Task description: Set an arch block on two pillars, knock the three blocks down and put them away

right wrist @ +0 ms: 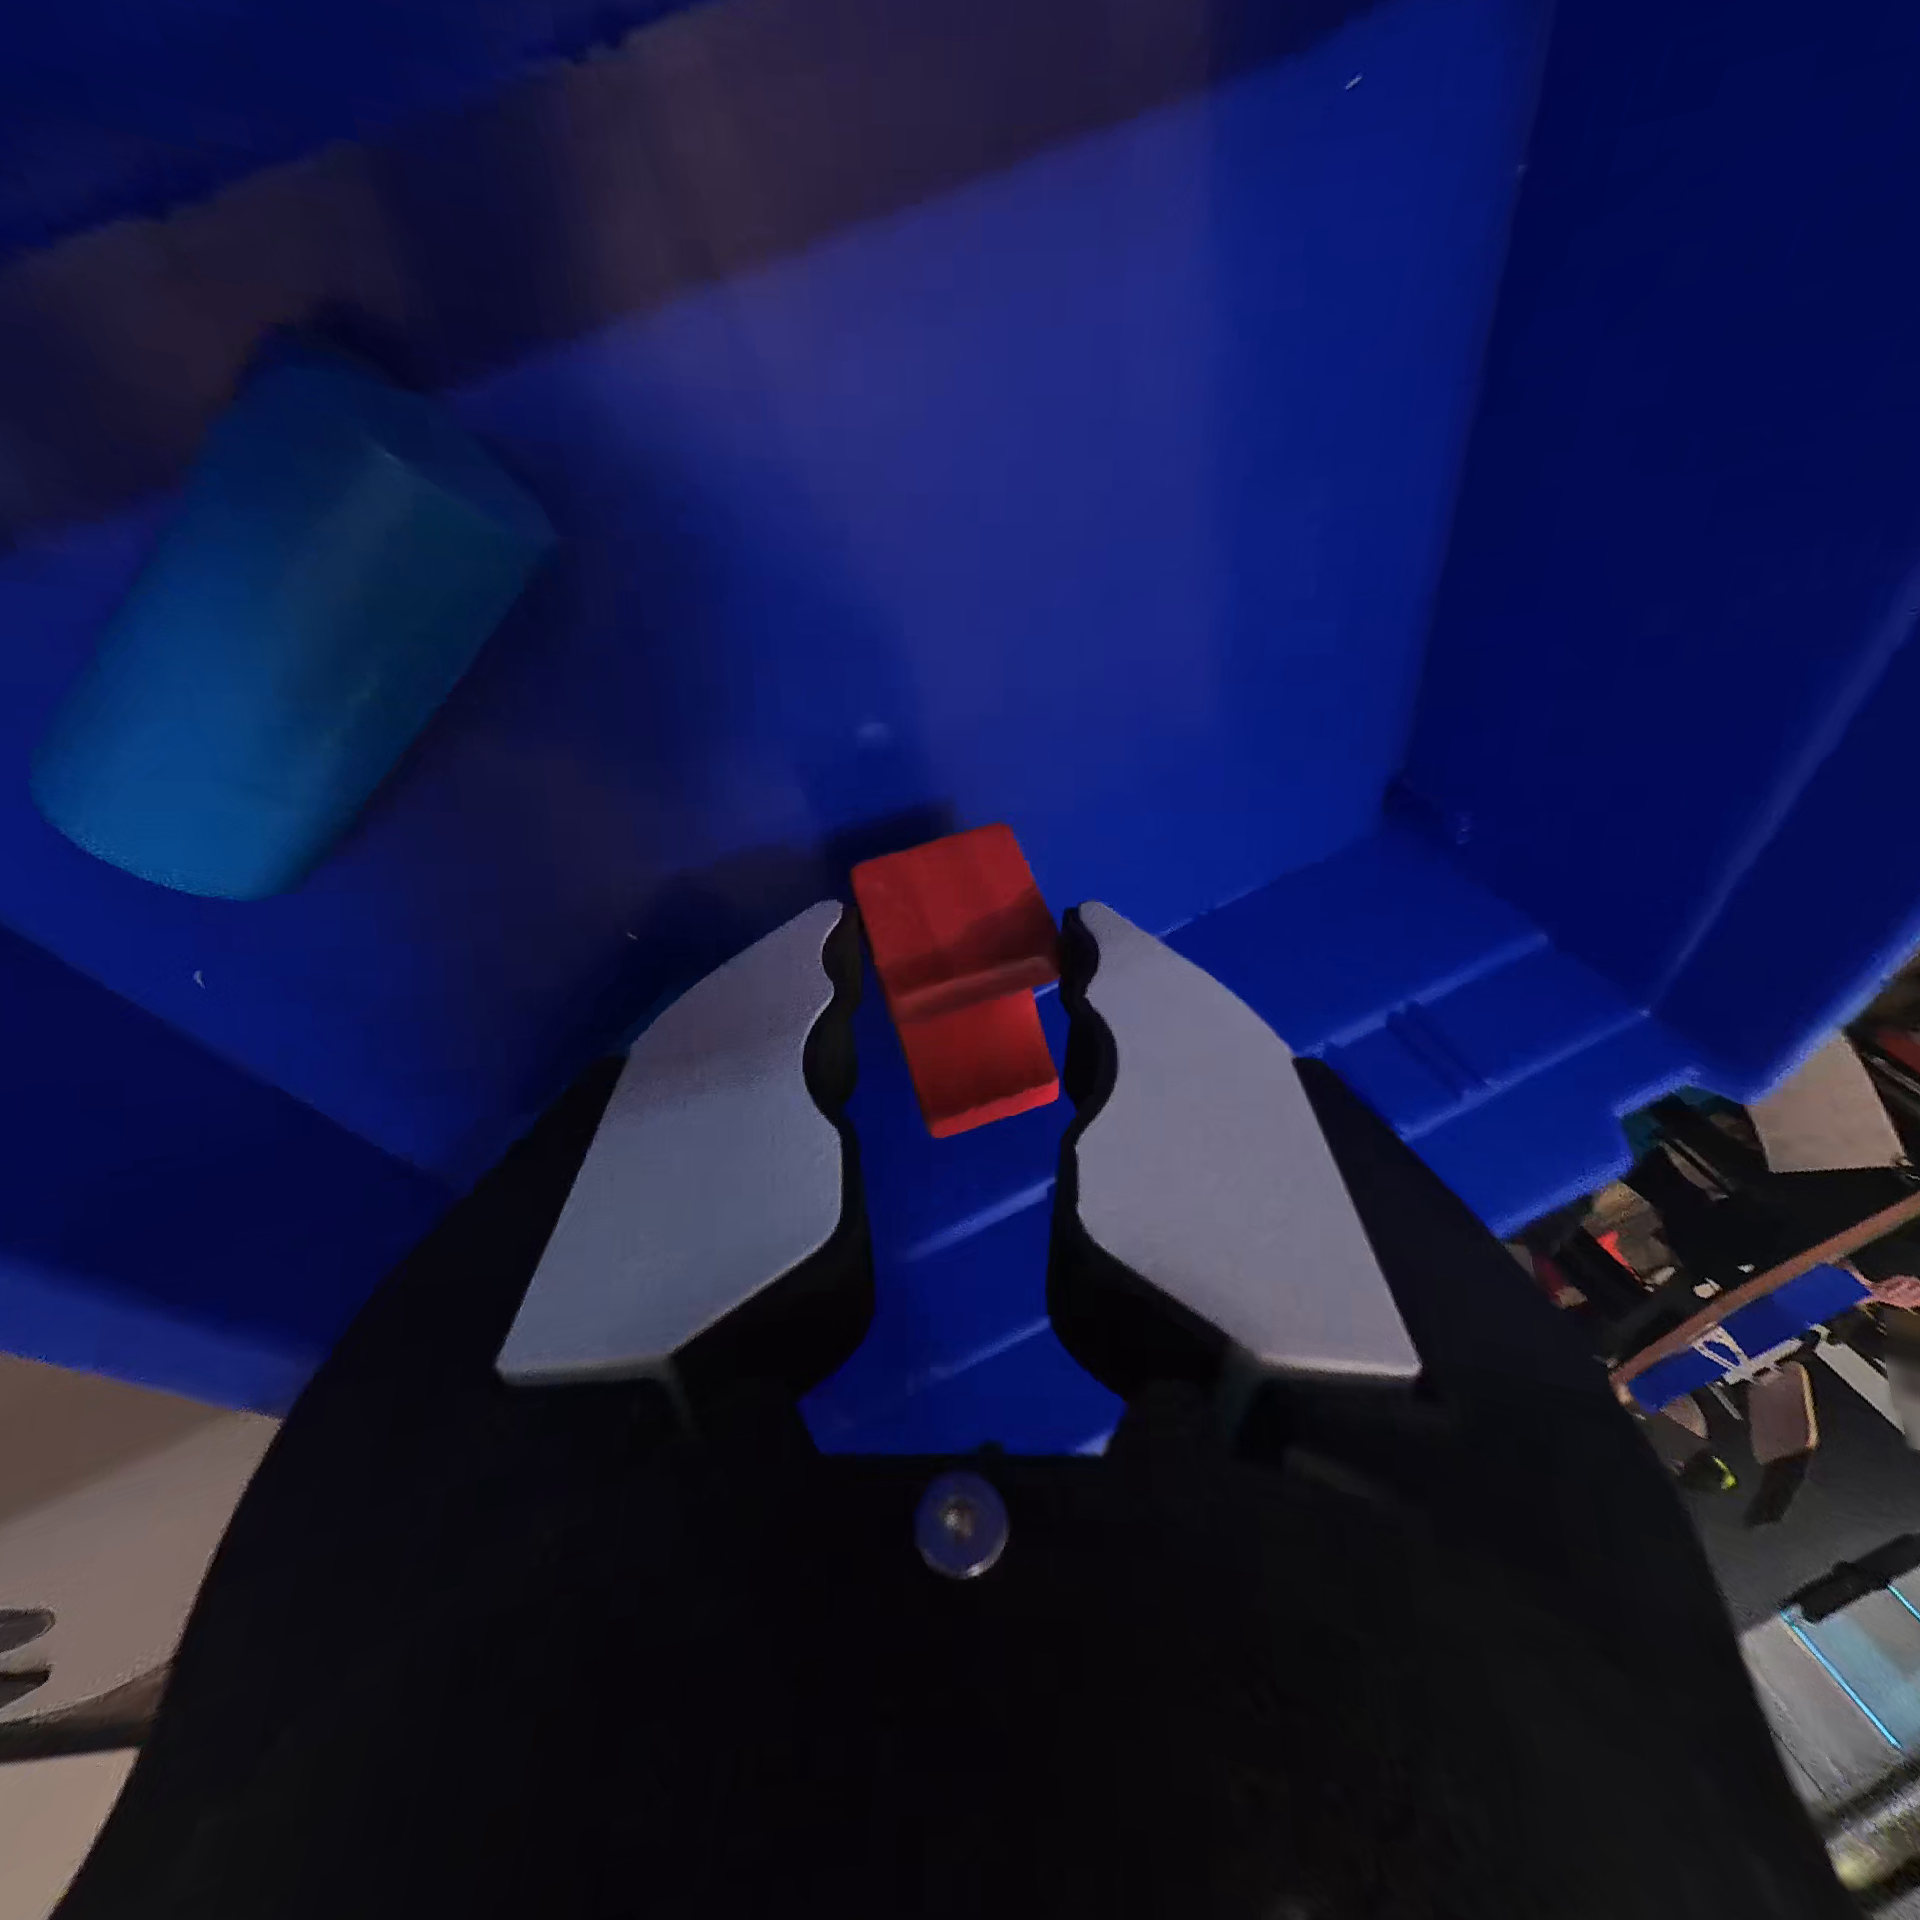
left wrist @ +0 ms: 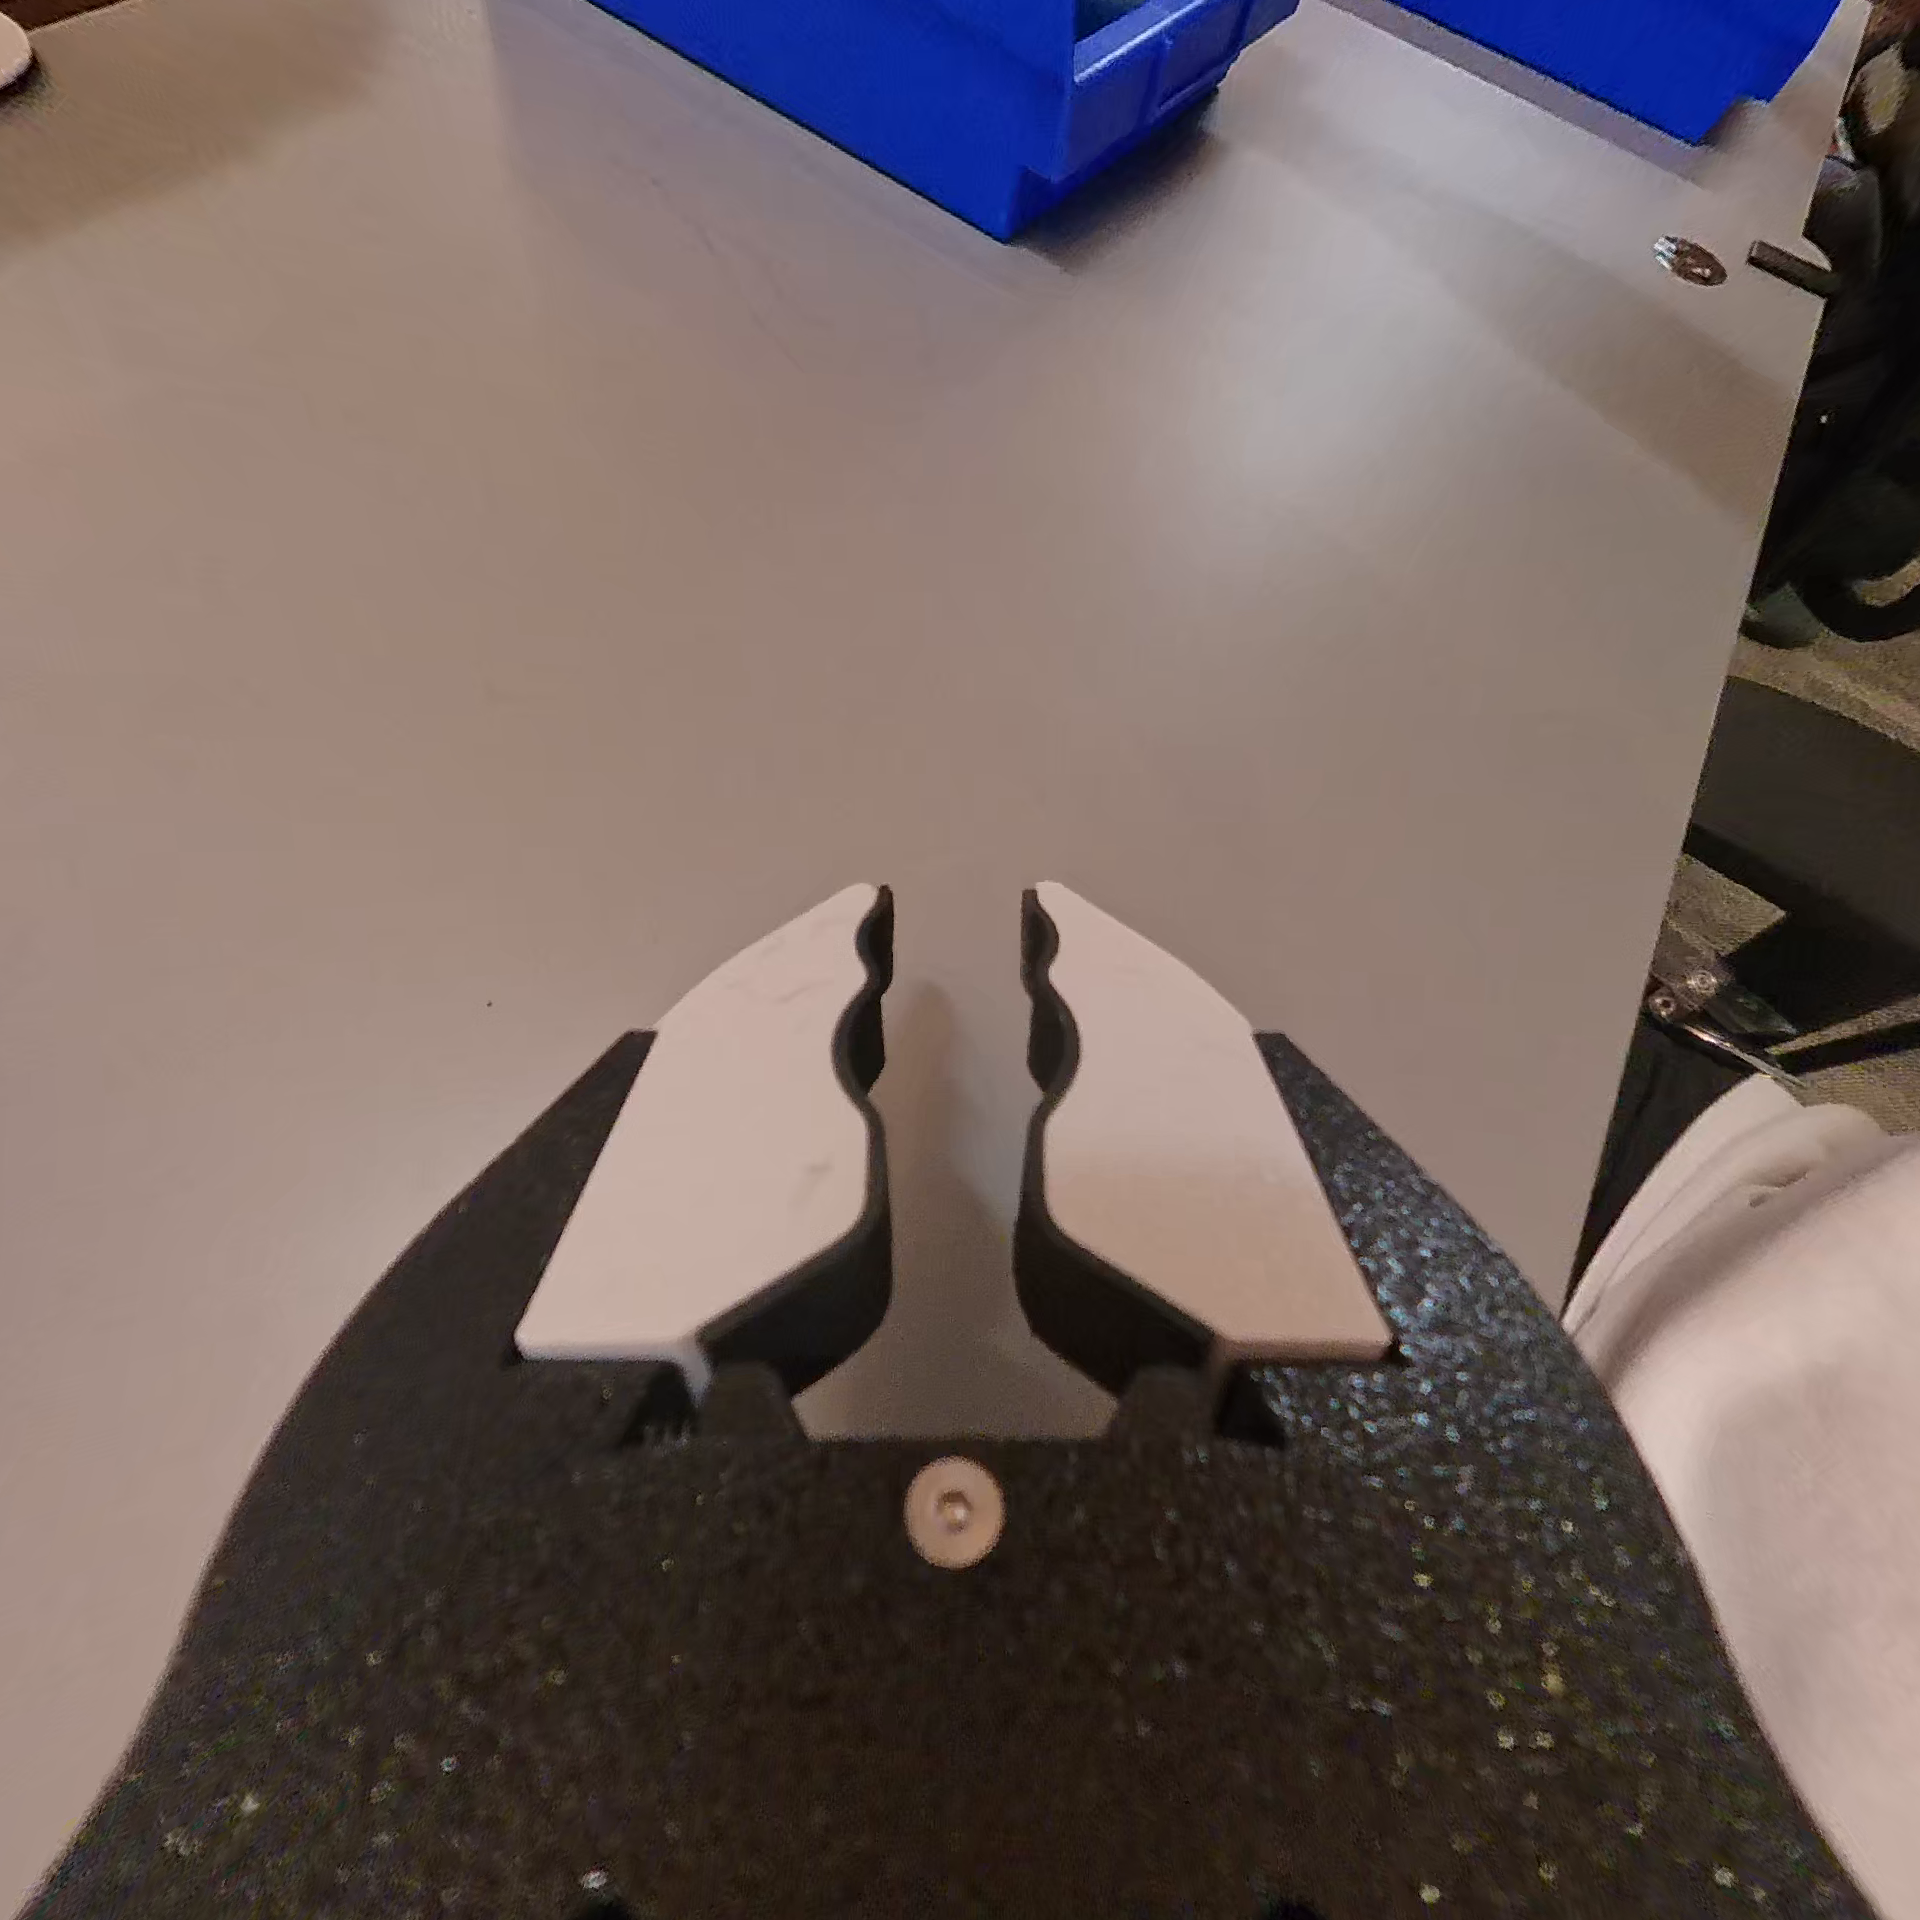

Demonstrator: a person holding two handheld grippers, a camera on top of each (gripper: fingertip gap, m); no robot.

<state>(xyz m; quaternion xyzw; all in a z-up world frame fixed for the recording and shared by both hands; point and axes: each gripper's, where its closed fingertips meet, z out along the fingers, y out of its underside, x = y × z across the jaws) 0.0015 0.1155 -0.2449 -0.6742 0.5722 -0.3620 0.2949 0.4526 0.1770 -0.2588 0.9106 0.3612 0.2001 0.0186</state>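
My right gripper reaches into a blue bin and is shut on a small red block, which sits tilted between the two fingertips just above the bin floor. A teal cylinder lies on its side in the same bin, to the left and apart from the gripper. My left gripper is open with a narrow gap and holds nothing. It hovers over a bare grey table, well short of a blue bin at the far edge.
A second blue bin stands at the far right of the table. A small metal part lies near the table's right edge. A light sleeve shows at the lower right. The bin's right wall rises close to my right gripper. The grippers' ends are close to 45 centimeters from one another.
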